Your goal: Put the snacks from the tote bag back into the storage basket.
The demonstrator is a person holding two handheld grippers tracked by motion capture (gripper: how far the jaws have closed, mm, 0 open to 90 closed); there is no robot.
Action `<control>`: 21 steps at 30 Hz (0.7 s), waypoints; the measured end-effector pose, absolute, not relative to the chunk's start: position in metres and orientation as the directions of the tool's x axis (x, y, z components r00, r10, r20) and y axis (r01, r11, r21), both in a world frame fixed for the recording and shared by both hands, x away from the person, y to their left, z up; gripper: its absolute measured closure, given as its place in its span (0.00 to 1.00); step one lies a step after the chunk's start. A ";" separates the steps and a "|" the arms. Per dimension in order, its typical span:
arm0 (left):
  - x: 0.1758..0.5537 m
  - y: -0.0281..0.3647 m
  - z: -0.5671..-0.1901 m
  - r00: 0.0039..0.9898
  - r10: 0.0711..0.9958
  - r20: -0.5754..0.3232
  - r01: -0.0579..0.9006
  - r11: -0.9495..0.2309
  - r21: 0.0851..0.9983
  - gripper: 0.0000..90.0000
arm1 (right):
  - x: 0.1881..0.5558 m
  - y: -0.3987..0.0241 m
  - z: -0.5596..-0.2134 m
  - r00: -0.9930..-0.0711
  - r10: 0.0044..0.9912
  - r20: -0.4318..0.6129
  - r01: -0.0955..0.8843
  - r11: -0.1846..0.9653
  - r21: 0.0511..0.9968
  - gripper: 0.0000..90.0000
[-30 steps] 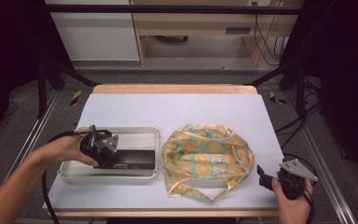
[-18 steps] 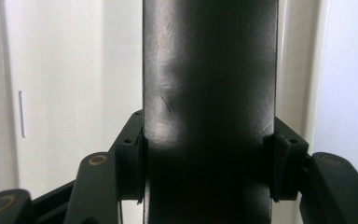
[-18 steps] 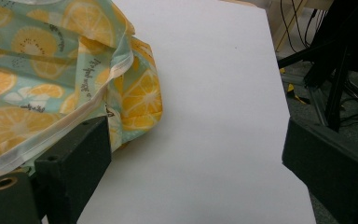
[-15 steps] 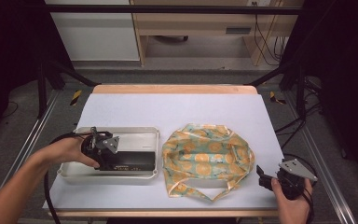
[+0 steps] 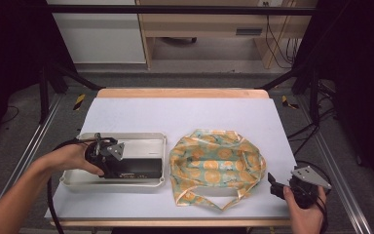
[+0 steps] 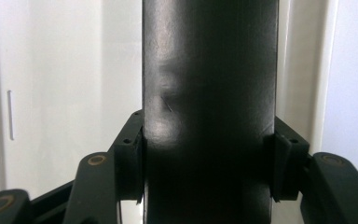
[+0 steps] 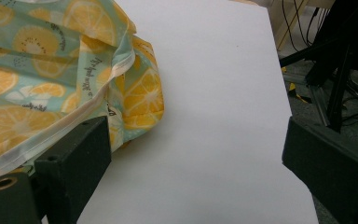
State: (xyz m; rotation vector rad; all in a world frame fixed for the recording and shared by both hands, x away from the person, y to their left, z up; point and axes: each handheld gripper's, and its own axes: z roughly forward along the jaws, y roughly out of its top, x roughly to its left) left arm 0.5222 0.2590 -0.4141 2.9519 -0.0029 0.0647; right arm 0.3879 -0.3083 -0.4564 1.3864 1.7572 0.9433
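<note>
on the white table (image 5: 185,114), a black box (image 5: 135,168) lies in the tray (image 5: 141,140), clamped by the left gripper (image 6: 207,170). the right gripper (image 7: 196,163) gapes empty beside the fruit-print bag (image 5: 216,163).

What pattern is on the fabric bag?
Orange citrus slices on pale teal, on the bag; clearest in the right gripper view.

We see small dark script printed on the fruit-patterned bag (image 7: 51,60), but we cannot read it.
</note>
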 end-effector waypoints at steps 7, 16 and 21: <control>0.521 0.258 -0.417 0.999 -0.002 0.046 -0.010 -0.985 0.170 0.47 | 0.388 -0.308 -0.457 -0.188 0.979 -0.082 0.474 0.163 0.865 0.09; 0.522 0.257 -0.419 0.999 0.000 0.049 -0.007 -0.988 0.157 0.45 | 0.388 -0.307 -0.457 -0.190 0.979 -0.079 0.476 0.162 0.864 0.09; 0.525 0.260 -0.411 0.997 0.057 0.045 0.047 -0.980 0.194 0.29 | 0.388 -0.308 -0.457 -0.190 0.979 -0.077 0.477 0.161 0.864 0.09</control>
